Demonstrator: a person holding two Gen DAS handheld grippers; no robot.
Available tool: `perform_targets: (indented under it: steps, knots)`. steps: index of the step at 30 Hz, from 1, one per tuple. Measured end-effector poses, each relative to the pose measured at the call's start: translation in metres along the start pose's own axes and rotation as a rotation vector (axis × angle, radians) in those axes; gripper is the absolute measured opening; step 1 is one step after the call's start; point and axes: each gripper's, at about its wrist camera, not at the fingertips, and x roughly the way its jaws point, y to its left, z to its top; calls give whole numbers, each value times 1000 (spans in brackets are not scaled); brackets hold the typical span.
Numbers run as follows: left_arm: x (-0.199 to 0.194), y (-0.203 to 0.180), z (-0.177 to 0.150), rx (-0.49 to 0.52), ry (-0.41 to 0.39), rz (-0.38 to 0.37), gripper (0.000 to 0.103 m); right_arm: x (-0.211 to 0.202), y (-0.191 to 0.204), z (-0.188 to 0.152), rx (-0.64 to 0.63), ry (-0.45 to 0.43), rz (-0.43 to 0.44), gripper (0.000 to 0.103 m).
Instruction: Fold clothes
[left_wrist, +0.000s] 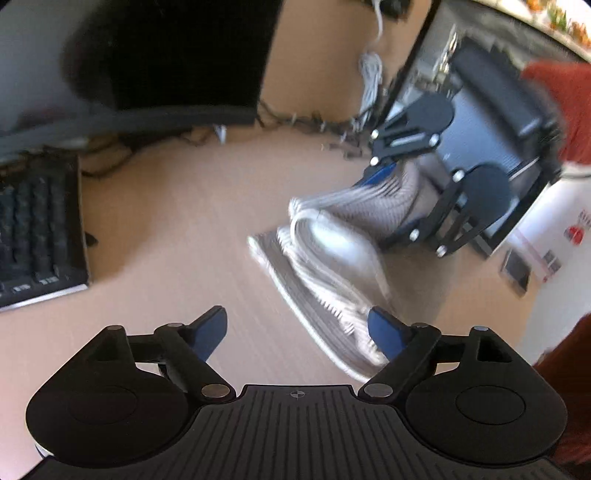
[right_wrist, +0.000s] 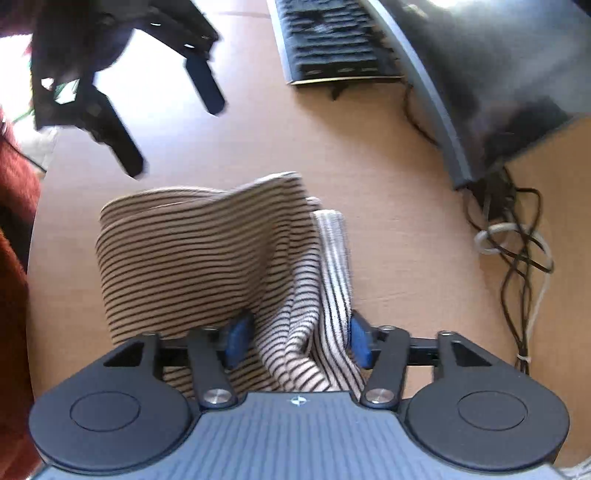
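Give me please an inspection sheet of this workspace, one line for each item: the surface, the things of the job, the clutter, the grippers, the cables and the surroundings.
Surface: light wooden desk, mostly bare around the cloth.
Job's things: one striped garment, bunched and partly raised off the desk, not folded flat.
Clutter: black keyboard at the far side.
Grippers: right gripper has cloth bunched between its fingers, apparently gripped; left gripper is open and empty, beside the garment's edge.
Cables: tangled dark and white cables on the desk by the monitor.
Surroundings: curved monitor behind the keyboard; person's rust-red sleeve at the edge.
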Motion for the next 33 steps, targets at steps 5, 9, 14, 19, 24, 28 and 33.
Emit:
perform_targets:
  steps: [5, 9, 14, 19, 24, 28, 33]
  knots:
    - [3, -34, 28, 131, -69, -59, 92, -17, 4, -6, 77, -30, -102, 77]
    - [47, -52, 37, 226, 8, -47, 86, -46, 7, -10, 149, -74, -234, 89]
    - [82, -43, 46, 234, 87, 12, 86, -80, -4, -36, 376, -138, -419, 103]
    - [98, -37, 49, 261, 137, 33, 88, -42, -7, -63, 588, -36, -527, 103]
    - [106, -36, 55, 264, 152, 43, 94, -1, -9, -81, 782, -28, -534, 103]
    - [111, -35, 60, 267, 163, 52, 97, 2, -12, -84, 867, -33, -519, 103]
    - [118, -35, 67, 270, 178, 62, 98, 13, -38, -116, 1134, -98, -323, 103]
